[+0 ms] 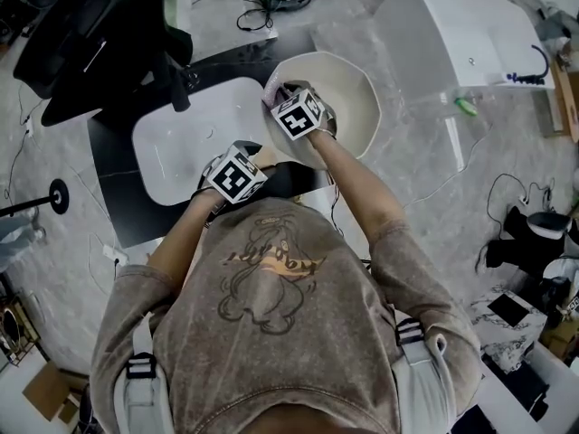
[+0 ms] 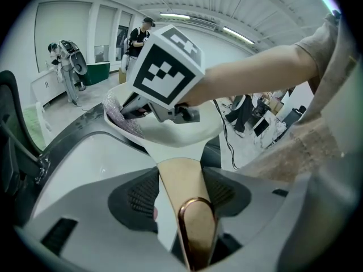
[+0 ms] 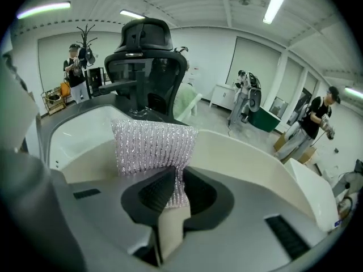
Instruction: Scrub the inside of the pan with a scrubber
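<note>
Right gripper view: right gripper point(image 3: 170, 197) jaws pinch the scrubber point(image 3: 150, 146), upright ahead. Left gripper point(image 2: 180, 196) jaws clamp the pan handle point(image 2: 182, 174), which runs straight ahead between them.

The person wears a faded grey-brown short-sleeved T-shirt point(image 1: 271, 333) with a darker cartoon print, and pale shoulder straps point(image 1: 137, 389) with black buckles. The left gripper point(image 2: 181, 194) and right gripper point(image 3: 176, 194) have smooth grey shells and dark ribbed pads point(image 2: 136, 200). Each carries a white cube point(image 1: 233, 172) with black square markers.
</note>
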Motion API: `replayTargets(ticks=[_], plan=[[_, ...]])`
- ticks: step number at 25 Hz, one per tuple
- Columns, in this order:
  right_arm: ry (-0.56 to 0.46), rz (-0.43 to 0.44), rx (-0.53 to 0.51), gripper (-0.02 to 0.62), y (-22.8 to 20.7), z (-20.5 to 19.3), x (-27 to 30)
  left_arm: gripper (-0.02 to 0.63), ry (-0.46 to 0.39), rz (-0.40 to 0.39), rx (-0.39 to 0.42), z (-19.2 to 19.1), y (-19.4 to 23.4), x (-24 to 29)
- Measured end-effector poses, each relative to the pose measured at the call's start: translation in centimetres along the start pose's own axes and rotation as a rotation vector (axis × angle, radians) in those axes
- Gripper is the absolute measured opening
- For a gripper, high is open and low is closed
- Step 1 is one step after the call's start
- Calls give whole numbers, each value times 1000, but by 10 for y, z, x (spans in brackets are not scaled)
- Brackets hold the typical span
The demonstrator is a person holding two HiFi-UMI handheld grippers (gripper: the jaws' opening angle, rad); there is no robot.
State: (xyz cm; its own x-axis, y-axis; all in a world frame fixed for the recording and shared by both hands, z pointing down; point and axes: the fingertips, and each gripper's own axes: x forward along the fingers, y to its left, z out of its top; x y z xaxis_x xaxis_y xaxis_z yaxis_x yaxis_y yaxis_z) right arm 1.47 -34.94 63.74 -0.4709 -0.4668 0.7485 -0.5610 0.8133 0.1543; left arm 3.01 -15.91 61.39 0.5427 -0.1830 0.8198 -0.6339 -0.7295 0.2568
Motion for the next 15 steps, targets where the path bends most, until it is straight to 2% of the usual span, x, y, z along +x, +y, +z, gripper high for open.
replayTargets(ticks=[6,15], plan=[[58,-139,-43,55,-52,-5,12,255,-2,-7,-6,0,-1,1],[154,-281,-62,58,-106,-30,4,253,-8,-5,-7,0,1,0]])
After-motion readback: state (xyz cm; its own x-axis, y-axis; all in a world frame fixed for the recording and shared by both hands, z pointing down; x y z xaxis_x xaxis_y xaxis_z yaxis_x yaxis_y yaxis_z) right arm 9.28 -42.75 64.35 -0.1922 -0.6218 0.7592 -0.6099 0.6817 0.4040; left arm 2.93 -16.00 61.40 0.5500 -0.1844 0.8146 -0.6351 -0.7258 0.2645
